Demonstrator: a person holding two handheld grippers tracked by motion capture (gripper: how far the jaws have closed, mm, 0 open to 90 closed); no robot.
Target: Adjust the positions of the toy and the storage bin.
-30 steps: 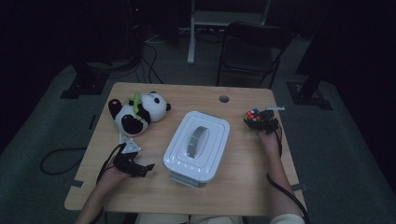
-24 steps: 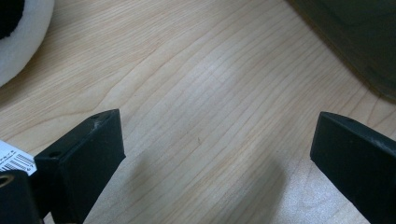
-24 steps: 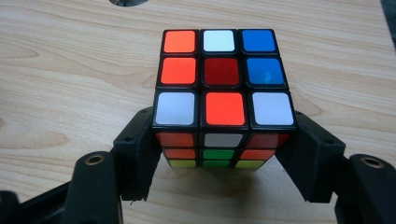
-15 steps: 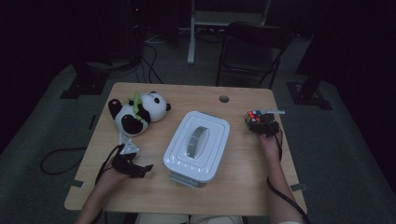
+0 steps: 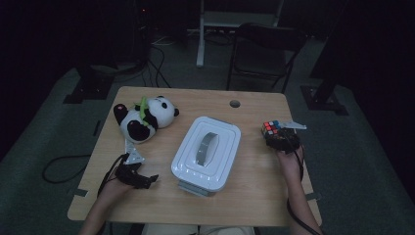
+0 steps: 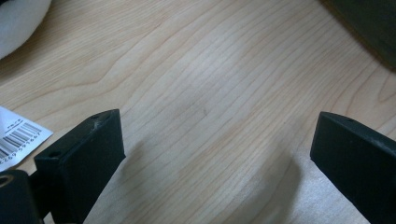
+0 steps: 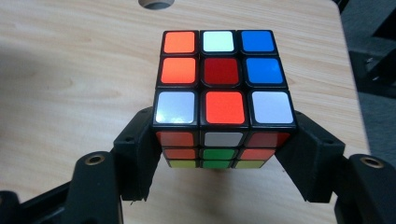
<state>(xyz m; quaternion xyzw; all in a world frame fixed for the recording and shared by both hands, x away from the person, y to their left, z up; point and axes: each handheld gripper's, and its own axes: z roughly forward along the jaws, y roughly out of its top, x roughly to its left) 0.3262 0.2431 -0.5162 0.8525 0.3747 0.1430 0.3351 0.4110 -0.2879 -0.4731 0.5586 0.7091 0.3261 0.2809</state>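
Note:
A scrambled colour cube (image 7: 223, 95) sits between the two black jaws of my right gripper (image 7: 219, 154), which press its lower sides; in the high view the cube (image 5: 270, 128) is at the table's right edge, held by my right gripper (image 5: 280, 137). My left gripper (image 5: 147, 180) rests low at the front left of the table, jaws wide apart over bare wood (image 6: 205, 116) with nothing between them. A white lidded box (image 5: 207, 152) with a grey handle stands in the middle. A panda plush (image 5: 144, 117) lies at the back left.
A round cable hole (image 5: 235, 104) pierces the table near its back edge (image 7: 156, 3). A barcode label (image 6: 16, 135) lies by the left jaw. Cables trail off the left side. A chair (image 5: 264, 49) stands behind the table.
The right gripper with the cube has shifted slightly along the table's right edge. The left gripper has stayed put.

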